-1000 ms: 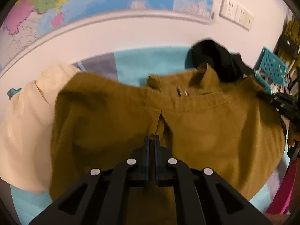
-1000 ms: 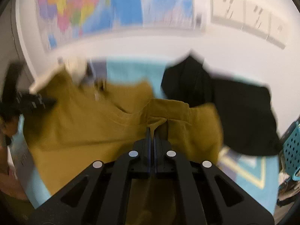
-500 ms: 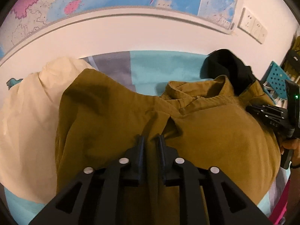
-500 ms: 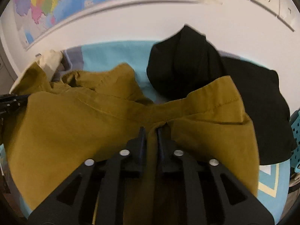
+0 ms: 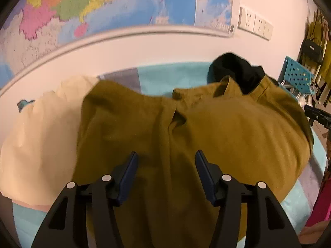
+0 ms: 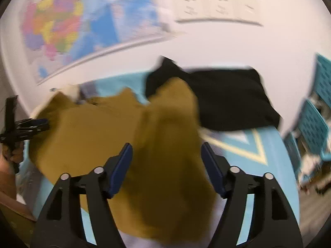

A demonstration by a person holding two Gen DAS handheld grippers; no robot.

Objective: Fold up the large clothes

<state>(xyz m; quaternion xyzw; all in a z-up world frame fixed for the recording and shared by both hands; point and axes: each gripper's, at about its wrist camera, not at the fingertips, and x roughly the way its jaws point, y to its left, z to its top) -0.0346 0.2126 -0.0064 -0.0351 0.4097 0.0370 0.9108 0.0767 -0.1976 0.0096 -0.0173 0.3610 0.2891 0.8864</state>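
While my left tongs (image 5: 166,158) spread apart, their blue-lined jaws opening with nothing pinched, the mustard shirt (image 5: 206,136) lies loose beneath and between them, free of both pads. My right tongs (image 6: 167,152) are opening too, jaws wide, with a rumpled fold of the same shirt (image 6: 165,144) lying below the gap and neither pad pressing it. That view is smeared with motion blur, so fine detail there escapes me.

Spread collar-away from me, the shirt covers most of the surface, its collar (image 5: 227,84) standing up at the far edge. A cream garment (image 5: 39,132) lies partly under its left side, and a black garment (image 5: 238,70) sits just behind the collar; from my right side that black cloth (image 6: 231,99) stretches off along the wall. Everything rests on a bed sheet (image 5: 171,76) of pale turquoise with a grey patch and, near my right tongs, a cream-edged triangular pattern (image 6: 248,150).

Behind the bed runs a white wall carrying a coloured map (image 5: 115,8) and a row of wall sockets (image 5: 255,25). A turquoise perforated crate (image 5: 298,74) stands off the far right corner, with clothes and a dark bag hanging beyond it.
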